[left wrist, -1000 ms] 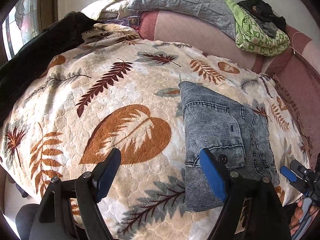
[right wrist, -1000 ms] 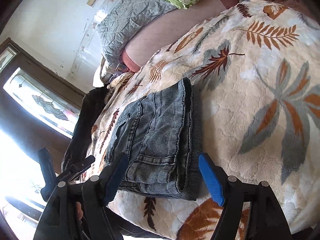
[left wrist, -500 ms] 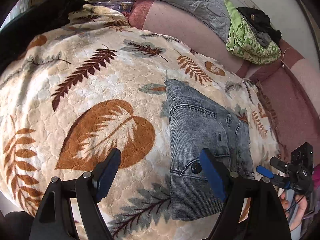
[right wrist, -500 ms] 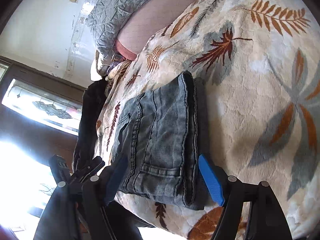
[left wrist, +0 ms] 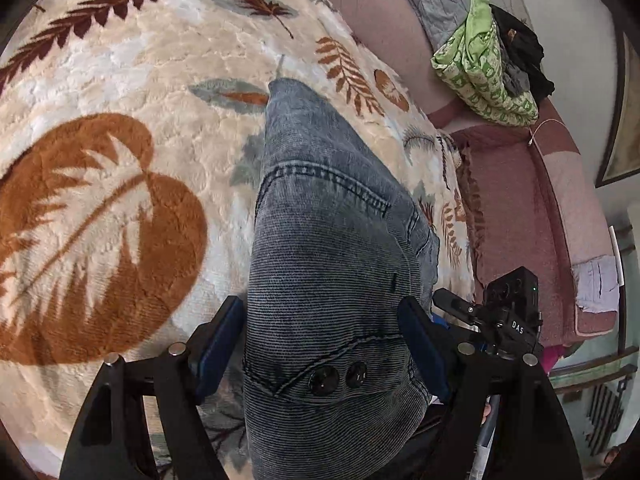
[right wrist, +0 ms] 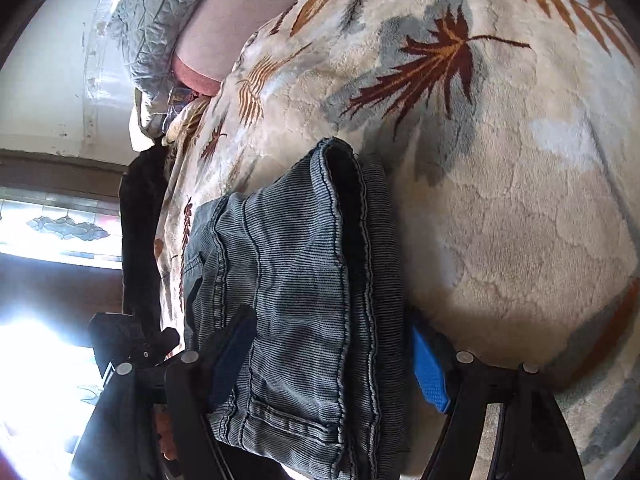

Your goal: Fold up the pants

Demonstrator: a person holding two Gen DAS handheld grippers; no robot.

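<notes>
Two closing grippers (unclenched) straddling folded grey-blue denim pants (left wrist: 328, 264), two dark buttons.

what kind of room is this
Most likely a bedroom at home: the folded jeans lie on a leaf-print plush blanket spread over a bed, with a grey quilted pillow at its head and a window beside it.

Over a bed, a cream plush blanket patterned with rust and grey leaves (left wrist: 132, 92), backed by a dusty-pink padded headboard (left wrist: 516, 184), a grey quilted pillow (right wrist: 148, 20), white wall (right wrist: 44, 80) and sunlit stained-glass window (right wrist: 60, 232).
</notes>
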